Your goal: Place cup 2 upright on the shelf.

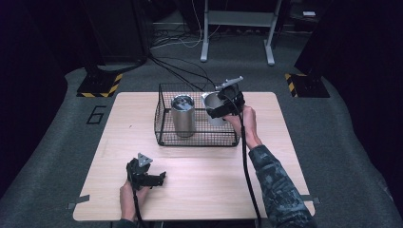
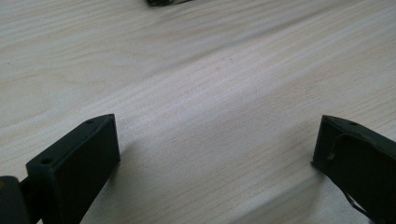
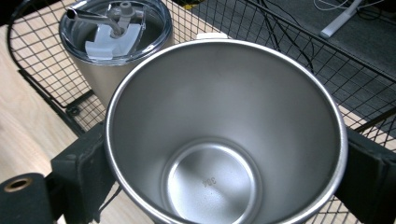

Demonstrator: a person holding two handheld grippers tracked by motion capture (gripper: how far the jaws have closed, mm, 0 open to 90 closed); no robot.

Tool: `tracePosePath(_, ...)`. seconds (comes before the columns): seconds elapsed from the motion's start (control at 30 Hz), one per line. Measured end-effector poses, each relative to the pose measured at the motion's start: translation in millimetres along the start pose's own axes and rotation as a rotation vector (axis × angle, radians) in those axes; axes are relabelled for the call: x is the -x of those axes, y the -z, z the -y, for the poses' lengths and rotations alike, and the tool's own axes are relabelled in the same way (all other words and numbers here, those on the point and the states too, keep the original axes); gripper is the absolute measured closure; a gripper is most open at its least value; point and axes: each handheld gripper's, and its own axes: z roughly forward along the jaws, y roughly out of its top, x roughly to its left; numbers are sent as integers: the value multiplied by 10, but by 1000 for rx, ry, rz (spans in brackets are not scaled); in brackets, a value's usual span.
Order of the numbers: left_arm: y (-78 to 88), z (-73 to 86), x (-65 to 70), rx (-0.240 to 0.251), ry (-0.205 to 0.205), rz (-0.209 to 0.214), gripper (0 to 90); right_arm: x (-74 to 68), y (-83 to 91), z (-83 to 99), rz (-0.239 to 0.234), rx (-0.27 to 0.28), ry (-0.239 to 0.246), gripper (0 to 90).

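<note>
Two steel cups at a wire basket, one held by the right tongs.

One open cup (image 3: 224,140) of smooth, shiny metal, round and narrowing to a flat bottom, is clamped between the black jaws of the right tongs (image 1: 222,108), one jaw pressing on each side of its rim, over the right end of the black wire basket (image 1: 164,135). The second cup (image 1: 183,115), a straight metal cylinder with a clear plastic lid, stands upright inside the basket, near its left half, apart from the held cup. The basket is a low rectangle of thin grid wire and sits at the far middle of the pale wood-grain surface (image 1: 199,185). The left tongs (image 1: 159,179) rest low near the front edge, jaws wide apart and holding nothing, with bare wood between them and wide free room around.
</note>
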Motion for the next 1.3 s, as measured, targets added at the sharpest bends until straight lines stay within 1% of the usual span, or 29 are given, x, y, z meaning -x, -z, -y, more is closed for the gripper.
tracePosePath(0.07,-1,1,4,1,5,1,0,-16,-22,-4,9,-8,-5,66)
tracePosePath(0.1,0,1,3,0,3,1,0,-21,-50,-12,20,-9,6,66)
tracePosePath(0.13,0,1,4,1,4,1,0,-28,-71,-15,25,-21,7,66)
tracePosePath(0.17,0,1,4,0,4,1,0,-23,-99,-17,22,-15,10,66)
tracePosePath(0.2,0,1,4,1,5,1,0,-37,-143,-16,21,-24,-12,66)
tracePosePath(0.27,1,0,0,-1,-2,-2,0,-38,-185,-20,26,-38,-6,66)
tracePosePath(0.3,0,0,1,0,0,-1,0,-34,-208,-19,29,-33,5,66)
tracePosePath(0.37,0,0,1,0,1,-1,0,-48,-257,-14,31,-53,-13,66)
tracePosePath(0.4,0,0,1,0,1,-1,0,-48,-257,-14,31,-53,-13,66)
tracePosePath(0.43,0,0,-2,2,-3,-3,1,-47,-302,-7,39,-63,-18,66)
tracePosePath(0.47,-3,1,1,4,-1,-6,0,-38,-324,2,36,-68,-16,66)
tracePosePath(0.5,-3,1,1,5,0,-6,0,-34,-349,5,37,-69,-29,66)
tracePosePath(0.53,-10,2,9,15,12,-8,1,-11,-375,9,35,-64,-12,66)
tracePosePath(0.57,-8,2,7,13,9,-7,0,-12,-397,17,39,-64,-24,66)
tracePosePath(0.6,-8,2,7,13,9,-7,1,-12,-397,17,39,-64,-24,66)
tracePosePath(0.63,-8,2,7,13,9,-7,1,-10,-426,29,36,-82,-39,66)
tracePosePath(0.67,-8,2,7,12,9,-7,1,-10,-439,33,33,-84,-42,66)
tracePosePath(0.83,-8,2,7,12,9,-7,0,0,-517,47,45,-85,-30,65)
tracePosePath(0.87,-9,3,8,13,9,-8,0,-2,-534,52,41,-90,-37,66)
tracePosePath(0.93,-9,2,7,13,8,-8,1,4,-602,72,43,-115,-18,65)
tracePosePath(1.0,-8,2,7,12,8,-8,1,6,-623,79,43,-118,-14,65)
tracePosePath(1.03,-8,2,7,13,8,-9,1,7,-653,91,41,-117,-34,66)
tracePosePath(1.1,-9,2,7,13,8,-8,1,20,-664,97,34,-117,-28,66)
tracePosePath(1.13,-8,3,8,13,8,-8,0,10,-677,101,40,-113,-55,65)
tracePosePath(1.2,-8,2,7,13,8,-8,1,17,-710,114,36,-113,-69,65)
tracePosePath(1.3,-8,3,8,13,8,-8,1,13,-739,123,36,-123,-75,65)
